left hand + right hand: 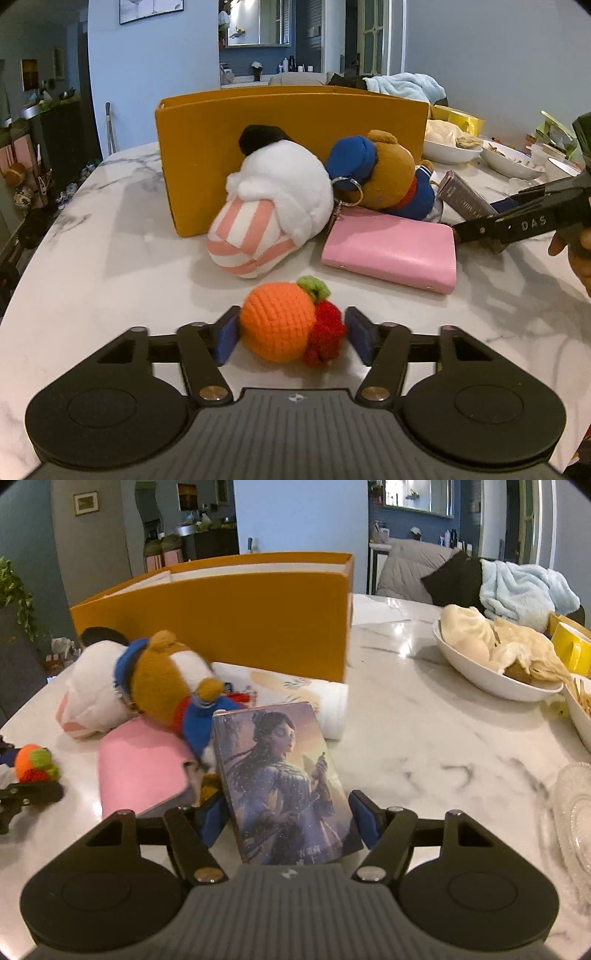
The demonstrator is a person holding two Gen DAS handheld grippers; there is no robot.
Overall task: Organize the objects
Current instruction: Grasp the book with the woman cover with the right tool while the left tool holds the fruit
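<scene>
A crocheted orange fruit toy (pixel 280 325) with a green leaf and a red part lies on the marble table between the fingers of my left gripper (pixel 291 338); the pads sit at its sides, closed on it. It also shows in the right wrist view (pixel 35 762). My right gripper (pixel 288 821) has a card box with a painted woman (pixel 280 779) between its fingers, the pads at its edges. An orange storage box (pixel 291 147) stands behind a white plush (pixel 273 206), a brown bear plush (pixel 388 173) and a pink wallet (pixel 391 251).
White bowls with food (pixel 491 664) and a glass dish (pixel 576 812) stand at the right of the table. A yellow box (pixel 572 646) and a blue blanket (pixel 524 587) lie beyond. A folded cloth (pixel 295 690) lies by the orange box.
</scene>
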